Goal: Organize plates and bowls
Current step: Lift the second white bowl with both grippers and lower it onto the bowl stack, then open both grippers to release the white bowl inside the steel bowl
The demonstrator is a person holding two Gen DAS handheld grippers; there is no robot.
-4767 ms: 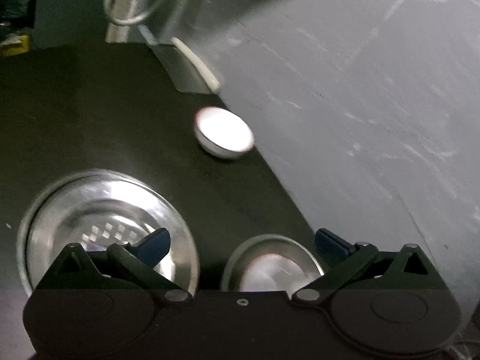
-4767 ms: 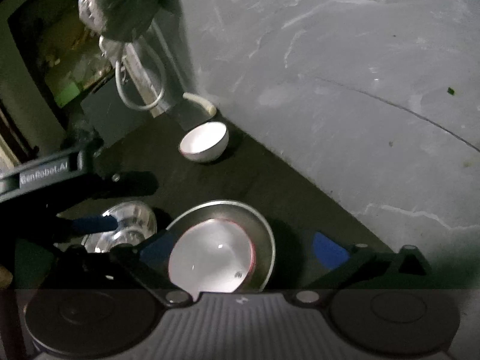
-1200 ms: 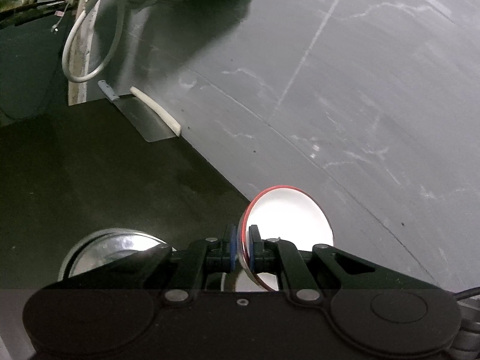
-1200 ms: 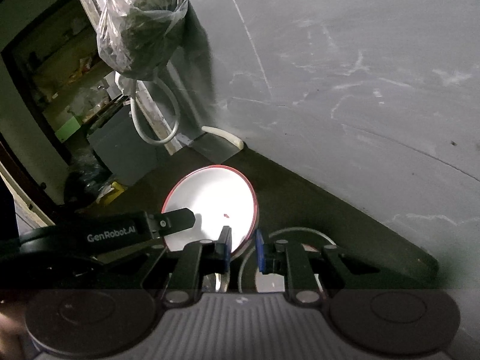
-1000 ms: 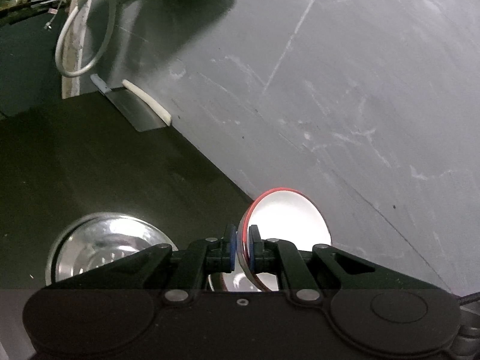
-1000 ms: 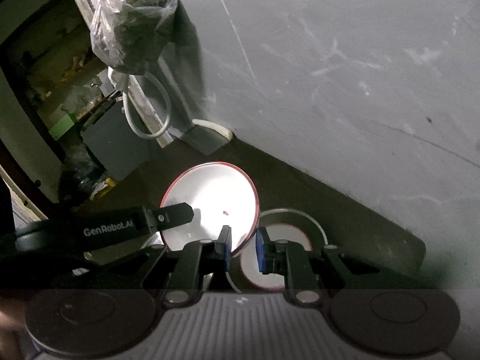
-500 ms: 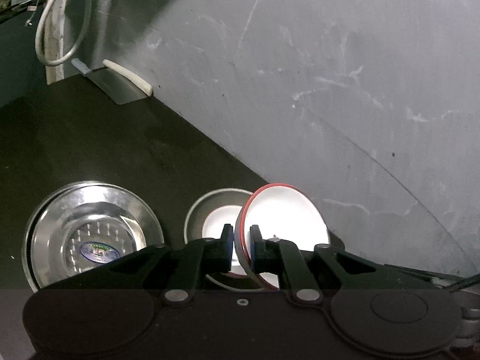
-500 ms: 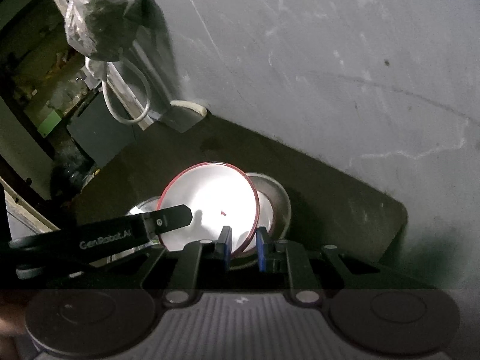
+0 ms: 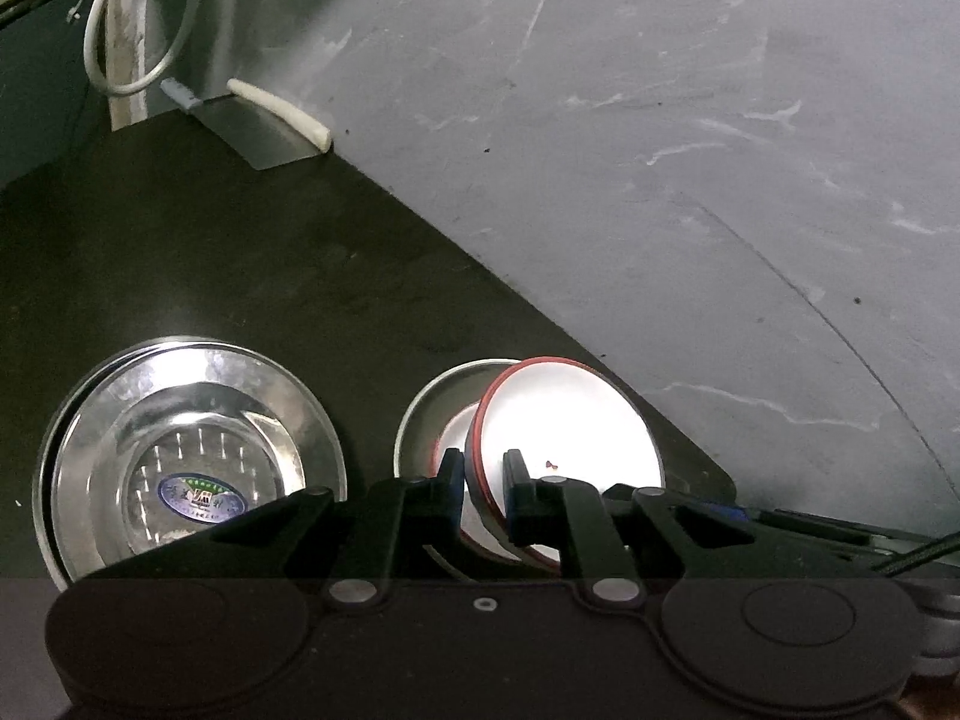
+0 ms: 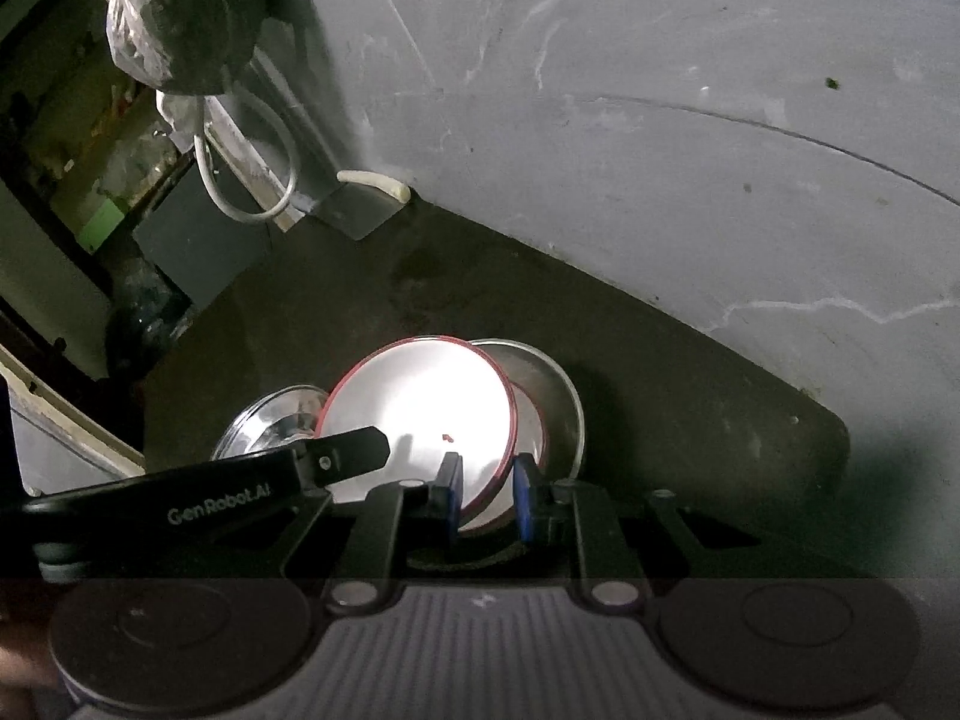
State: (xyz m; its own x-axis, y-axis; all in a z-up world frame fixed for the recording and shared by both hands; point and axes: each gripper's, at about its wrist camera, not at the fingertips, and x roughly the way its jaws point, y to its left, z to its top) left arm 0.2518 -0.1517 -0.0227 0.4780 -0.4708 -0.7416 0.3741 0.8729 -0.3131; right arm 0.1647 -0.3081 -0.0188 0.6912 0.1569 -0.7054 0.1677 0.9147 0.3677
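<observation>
The lettering "GenRobot.AI" is read on the arm of the left tongs (image 10: 360, 450), seen from the right wrist view; an oval blue-and-green sticker is seen at the bottom of the steel plate (image 9: 192, 462) in the left wrist view, its print too small to be read. A red-rimmed white bowl (image 9: 564, 438) is shown held on edge, tilted, over a steel bowl (image 9: 420, 414) that stands on the dark bench (image 9: 240, 276) near its right corner; a second red-rimmed white bowl (image 9: 450, 438) is seen nested inside the steel bowl. In the left wrist view the left tongs (image 9: 485, 474) are nearly pressed together, the rim of the tilted bowl being pinched between the blue pads. In the right wrist view the right tongs (image 10: 486, 492) are likewise narrowed about the same bowl's rim (image 10: 420, 408), though firm contact on both pads cannot be told. Only the right wrist view shows a plastic bag (image 10: 180, 6) hung on the grey wall (image 10: 660, 120) and the cluttered space to the left; the sticker is shown by the left wrist view alone. A cleaver with a pale handle (image 9: 264, 126) and a looped white cable (image 9: 144, 18) are seen at the bench's far end in both views.
</observation>
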